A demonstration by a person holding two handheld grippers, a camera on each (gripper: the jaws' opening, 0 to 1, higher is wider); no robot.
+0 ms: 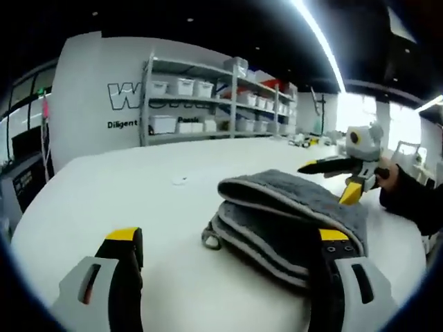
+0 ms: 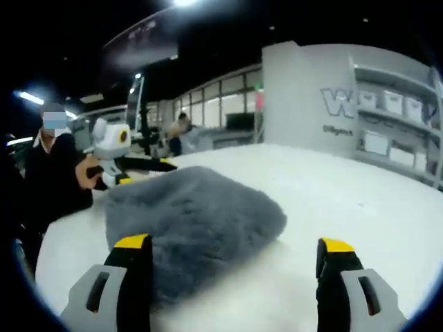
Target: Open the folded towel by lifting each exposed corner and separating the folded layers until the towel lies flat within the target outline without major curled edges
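Note:
A folded grey towel with a pale trimmed edge lies on the white table, its stacked layers facing the left gripper view. My left gripper is open and low over the table, its right jaw in front of the towel's near edge. Beyond the towel, my right gripper hangs open just above its far side. In the right gripper view, the towel shows its fluffy rounded fold. My right gripper is open, with its left jaw over the towel's near part. The left gripper shows past the towel, open.
A person in dark clothes stands at the table edge, and a dark sleeve shows at the right. Metal shelves with white bins stand beyond the table. A small white scrap lies on the table. Bare tabletop spreads beside the towel.

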